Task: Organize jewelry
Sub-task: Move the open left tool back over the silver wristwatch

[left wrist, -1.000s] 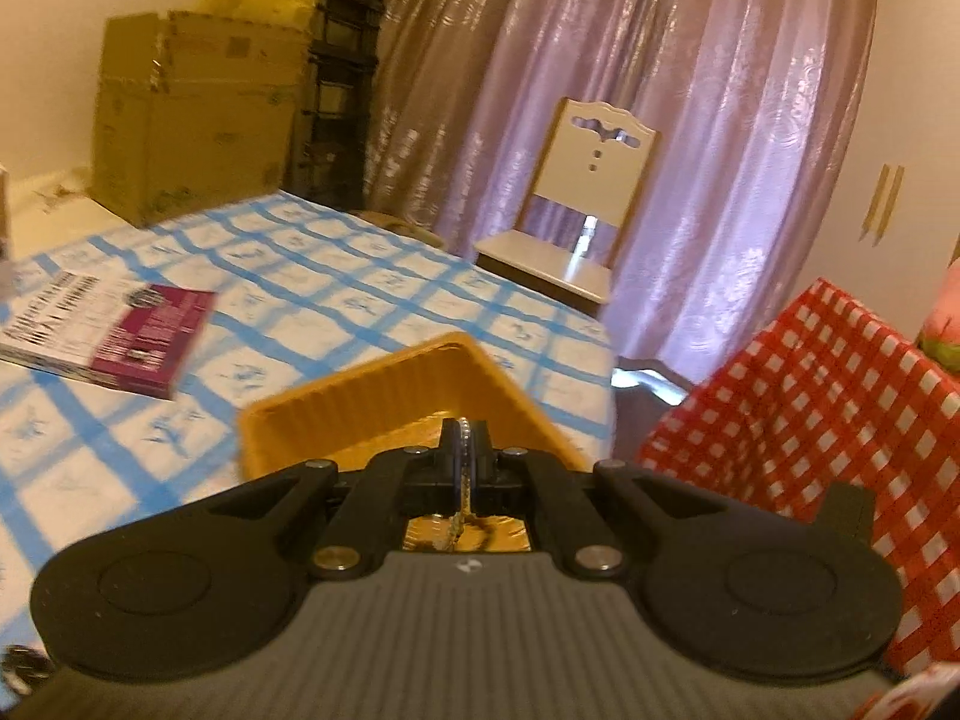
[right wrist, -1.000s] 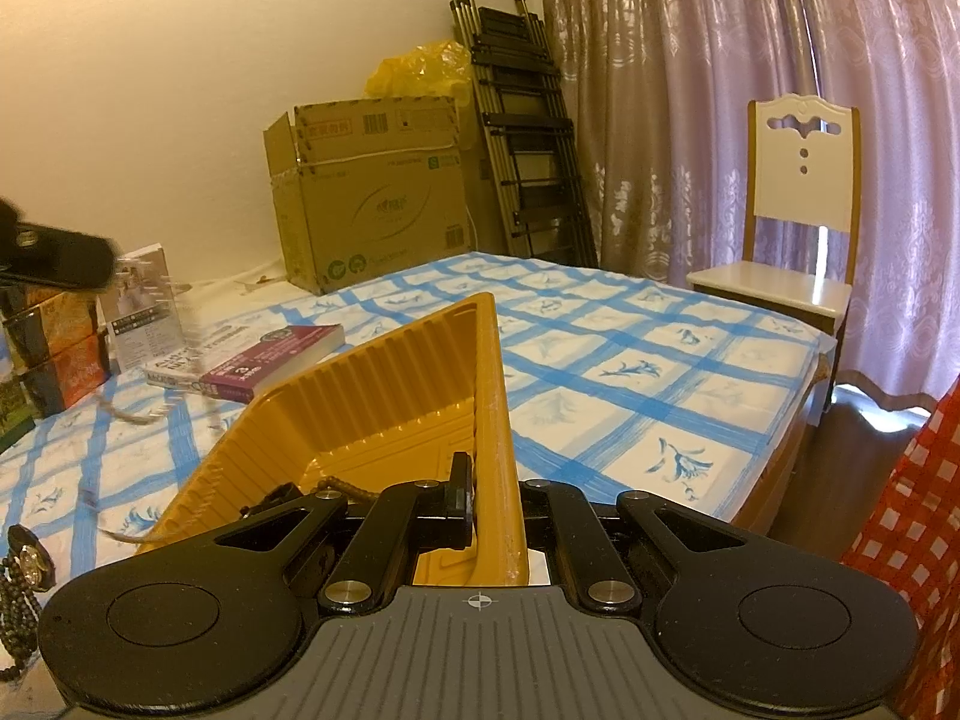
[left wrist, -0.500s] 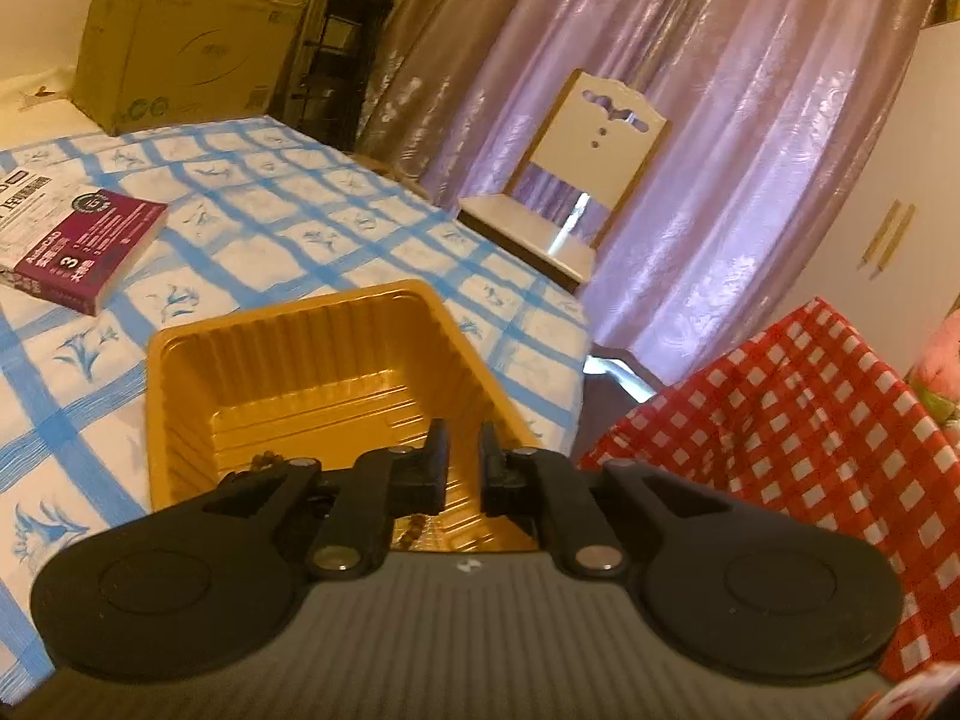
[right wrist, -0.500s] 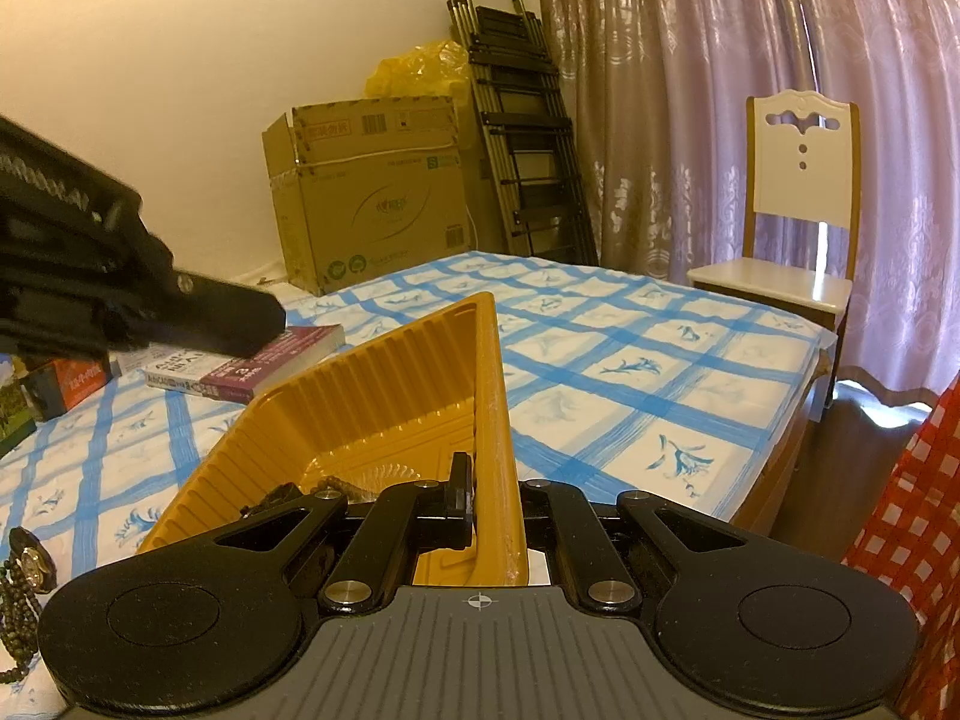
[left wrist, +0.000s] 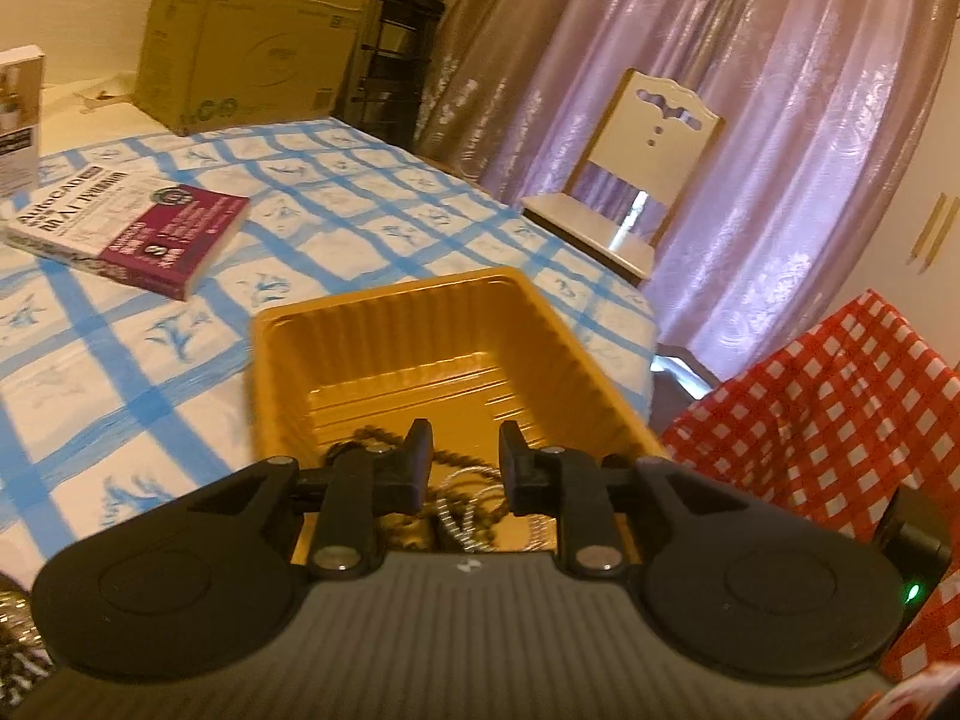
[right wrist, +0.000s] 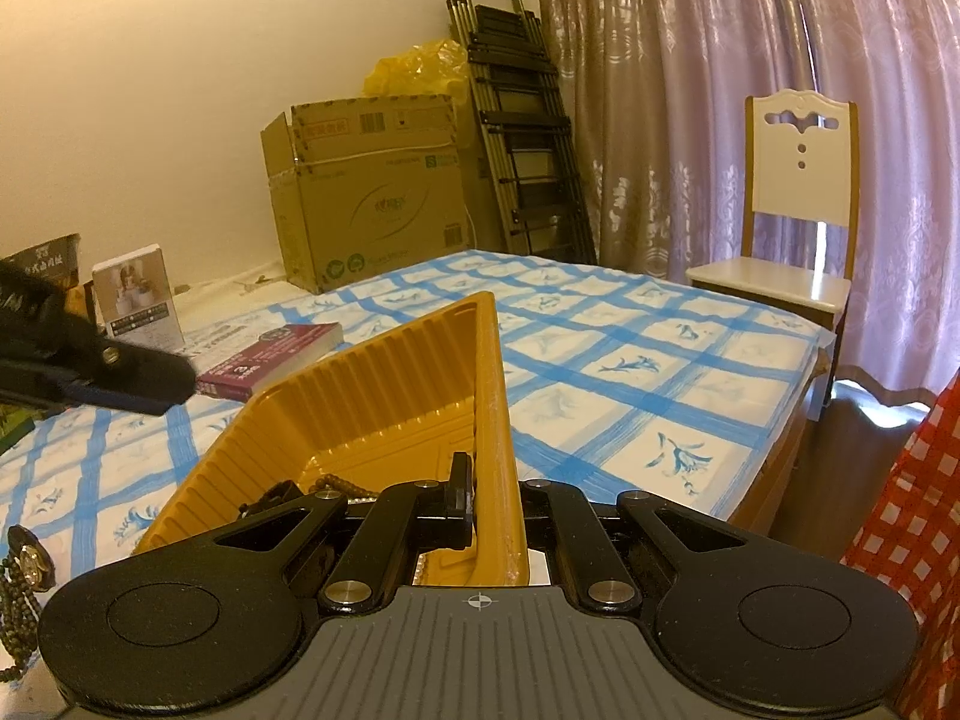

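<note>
An orange ribbed plastic tray [left wrist: 420, 336] sits on the blue-checked tablecloth. Bead strings and a silvery chain [left wrist: 462, 510] lie in its near end. My left gripper [left wrist: 462, 450] is open and empty, hovering just above that jewelry. My right gripper [right wrist: 493, 498] is shut on the tray's near right wall [right wrist: 495, 420], one finger inside and one outside. The left gripper also shows in the right wrist view [right wrist: 108, 372] at the left. A beaded string with a gold pendant [right wrist: 27, 564] lies on the cloth left of the tray.
A purple-and-white book [left wrist: 132, 228] lies flat left of the tray, with a small upright box [right wrist: 141, 294] behind it. Cardboard boxes [right wrist: 372, 192] and a folded ladder [right wrist: 516, 138] stand beyond the table. A white chair [right wrist: 786, 240] and a red-checked cloth [left wrist: 828, 414] are at the right.
My left gripper opened and let a chain go into the tray, then drew up and back. The right gripper has kept its hold on the tray wall.
</note>
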